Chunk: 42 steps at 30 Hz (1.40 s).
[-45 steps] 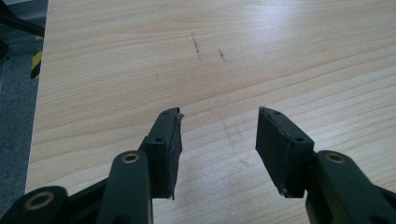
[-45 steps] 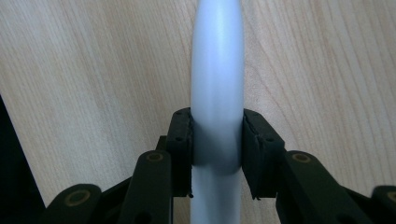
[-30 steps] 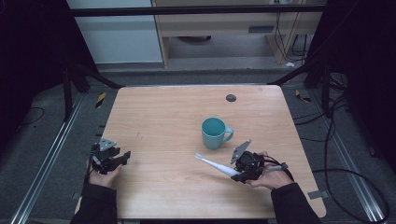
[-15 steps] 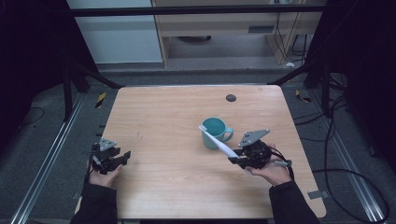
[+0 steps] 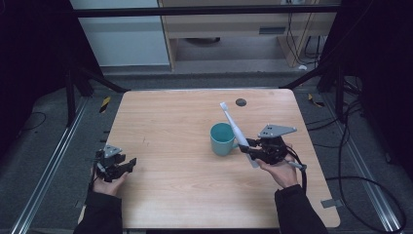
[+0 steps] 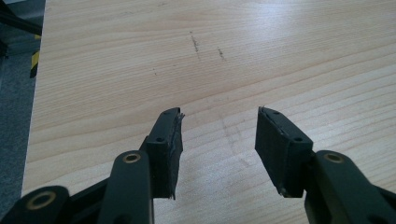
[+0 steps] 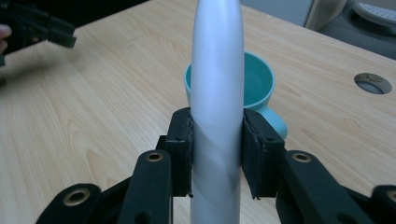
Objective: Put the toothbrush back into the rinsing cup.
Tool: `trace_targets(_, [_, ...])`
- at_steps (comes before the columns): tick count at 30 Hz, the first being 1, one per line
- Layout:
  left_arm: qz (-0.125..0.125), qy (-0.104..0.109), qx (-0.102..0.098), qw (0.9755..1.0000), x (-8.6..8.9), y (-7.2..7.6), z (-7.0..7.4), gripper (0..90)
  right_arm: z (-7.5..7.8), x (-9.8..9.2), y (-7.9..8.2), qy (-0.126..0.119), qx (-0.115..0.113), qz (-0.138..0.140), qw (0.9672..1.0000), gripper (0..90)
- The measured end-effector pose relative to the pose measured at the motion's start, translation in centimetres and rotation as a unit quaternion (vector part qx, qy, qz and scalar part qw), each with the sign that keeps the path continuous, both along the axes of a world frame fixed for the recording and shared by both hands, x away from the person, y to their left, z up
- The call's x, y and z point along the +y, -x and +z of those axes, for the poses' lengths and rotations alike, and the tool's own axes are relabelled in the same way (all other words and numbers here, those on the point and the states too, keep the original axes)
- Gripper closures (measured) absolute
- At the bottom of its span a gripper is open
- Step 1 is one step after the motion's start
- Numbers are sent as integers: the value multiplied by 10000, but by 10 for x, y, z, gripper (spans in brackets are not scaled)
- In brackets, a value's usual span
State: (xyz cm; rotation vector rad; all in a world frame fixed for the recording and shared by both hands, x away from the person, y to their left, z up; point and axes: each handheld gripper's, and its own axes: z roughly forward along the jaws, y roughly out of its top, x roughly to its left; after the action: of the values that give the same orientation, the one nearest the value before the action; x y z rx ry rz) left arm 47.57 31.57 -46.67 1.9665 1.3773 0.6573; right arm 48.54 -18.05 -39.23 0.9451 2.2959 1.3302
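The table is a light wood-grain top. A teal mug stands on it right of centre. A round dark grommet hole sits at 1 o'clock from the mug, near the far edge.

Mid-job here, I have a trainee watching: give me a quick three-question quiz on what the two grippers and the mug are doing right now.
1. True or false: the right gripper is shut on the white plastic electric toothbrush.
2. Which way does the toothbrush's brush head point in the high view? A) toward the far edge of the light wooden table B) toward the person C) down into the mug
3. Fill in: the jaws of the left gripper are ____, with bare table between them.

Key:
1. True; its pads press on the handle from both sides.
2. A; the teal ceramic mug stands upright beside the toothbrush.
3. open
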Motion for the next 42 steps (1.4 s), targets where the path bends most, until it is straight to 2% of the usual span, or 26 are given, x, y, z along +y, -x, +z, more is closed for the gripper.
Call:
trace_targets(6, [-1, -2, -3, 10000, -1, 0, 0, 505, 1, -1, -5, -250, -126, -339, 9990, 663])
trace_targets(11, [8, -4, -9, 10000, -1, 0, -1, 504, 4, 1, -11, -429, -242, -501, 9975, 664])
trace_targets(16, [5, 3, -15, 10000, -1, 0, 0, 503, 8, 9, -19, -592, -369, -691, 9952, 664])
trace_targets(18, [9, 4, -12, 10000, -1, 0, -1, 503, 9, 12, -22, -733, -428, -766, 9934, 664])
trace_targets(25, [21, 13, 9, 10000, 0, -1, -2, 499, 13, 21, -35, -860, -574, -907, 9905, 663])
trace_targets(30, [29, 17, -8, 10000, 0, -1, -2, 497, 11, 25, -43, -1060, -635, -1073, 9865, 664])
trace_targets(38, [40, 35, -5, 10000, 1, -1, -2, 497, 11, 31, -52, -1113, -747, -1287, 9826, 664])
trace_targets(42, [43, 37, 4, 10000, 1, -1, -2, 497, 12, 37, -57, -1175, -793, -1283, 9816, 664])
